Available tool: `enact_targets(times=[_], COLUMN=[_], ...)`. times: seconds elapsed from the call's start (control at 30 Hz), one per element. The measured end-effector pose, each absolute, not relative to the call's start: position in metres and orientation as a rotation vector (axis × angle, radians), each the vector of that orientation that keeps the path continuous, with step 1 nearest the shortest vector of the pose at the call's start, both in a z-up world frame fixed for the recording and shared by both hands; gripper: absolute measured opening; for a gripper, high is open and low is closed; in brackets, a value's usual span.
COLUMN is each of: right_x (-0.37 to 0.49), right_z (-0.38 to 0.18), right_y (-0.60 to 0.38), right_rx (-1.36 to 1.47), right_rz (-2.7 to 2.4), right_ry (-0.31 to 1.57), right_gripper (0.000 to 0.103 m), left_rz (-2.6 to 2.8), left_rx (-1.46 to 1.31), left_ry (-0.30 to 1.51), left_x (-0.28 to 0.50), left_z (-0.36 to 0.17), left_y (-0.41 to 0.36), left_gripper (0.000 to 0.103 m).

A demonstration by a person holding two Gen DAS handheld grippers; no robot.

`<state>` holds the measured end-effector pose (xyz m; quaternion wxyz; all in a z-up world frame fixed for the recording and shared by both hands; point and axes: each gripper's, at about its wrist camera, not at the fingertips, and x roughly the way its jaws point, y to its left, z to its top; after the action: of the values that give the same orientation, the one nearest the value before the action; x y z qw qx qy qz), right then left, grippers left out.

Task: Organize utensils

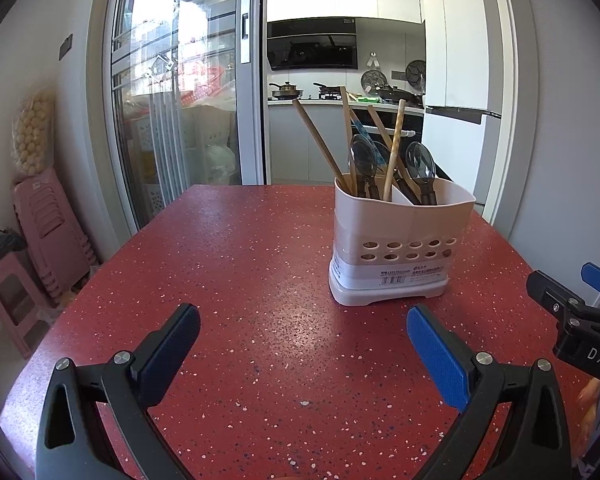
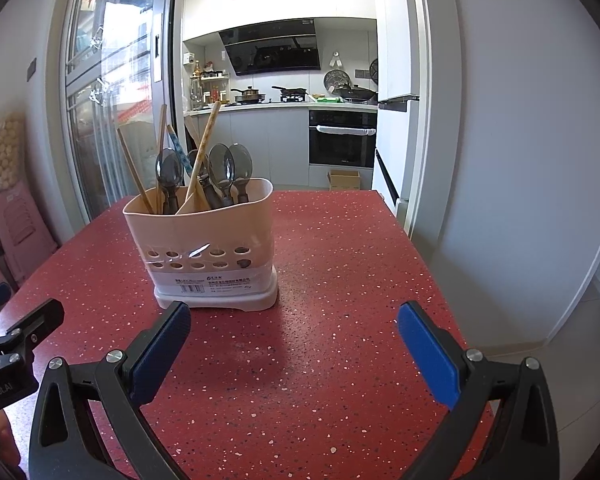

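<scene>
A cream plastic utensil holder stands upright on the red speckled table. Wooden chopsticks and dark spoons stick up out of it. My left gripper is open low over the table, short of the holder and to its left, with nothing between its fingers. My right gripper is open too, just in front of the holder and to its right, and holds nothing. Each gripper shows at the edge of the other's view: the right one, the left one.
Pink plastic stools are stacked by the wall on the left of the table. A sliding glass door and an open kitchen doorway lie beyond the far edge. A white wall and floor run along the right side.
</scene>
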<state>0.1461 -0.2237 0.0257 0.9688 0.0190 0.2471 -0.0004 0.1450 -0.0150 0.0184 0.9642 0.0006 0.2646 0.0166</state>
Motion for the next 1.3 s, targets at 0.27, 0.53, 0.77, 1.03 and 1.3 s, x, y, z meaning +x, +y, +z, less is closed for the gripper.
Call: enact_targets(times=[0.27,0.53,0.77,1.03,1.3], right_x=[0.1459,0.1459,0.1458,0.1461,0.1457], right_z=[0.0277,0.0280,0.0281,0.0287,0.0291], right_y=[-0.2219,-0.2206,-0.2207,-0.2207,-0.2202], right_rx=[0.036,0.037,0.039,0.041,0.037], right_rz=[0.004,0.007,0.009,0.011,0.015], right_ry=[0.494,0.493,0.492,0.490,0.491], right_gripper=[0.103,0.103,0.103,0.103,0.103], left_rz=[0.034,0.036,0.038,0.034,0.022], left_rx=[-0.005,-0.005,-0.002,-0.002,-0.015], left_ry=[0.537,0.536,0.535,0.537,0.537], left_x=[0.1445,0.1449,0.1445,0.1441,0.1444], left_z=[0.0187,0.0186,0.0191,0.0202,0.0210], left_y=[-0.0146,-0.0147,-0.0149,-0.0148,-0.0147], left_gripper=[0.103,0.103,0.103,0.103,0.103])
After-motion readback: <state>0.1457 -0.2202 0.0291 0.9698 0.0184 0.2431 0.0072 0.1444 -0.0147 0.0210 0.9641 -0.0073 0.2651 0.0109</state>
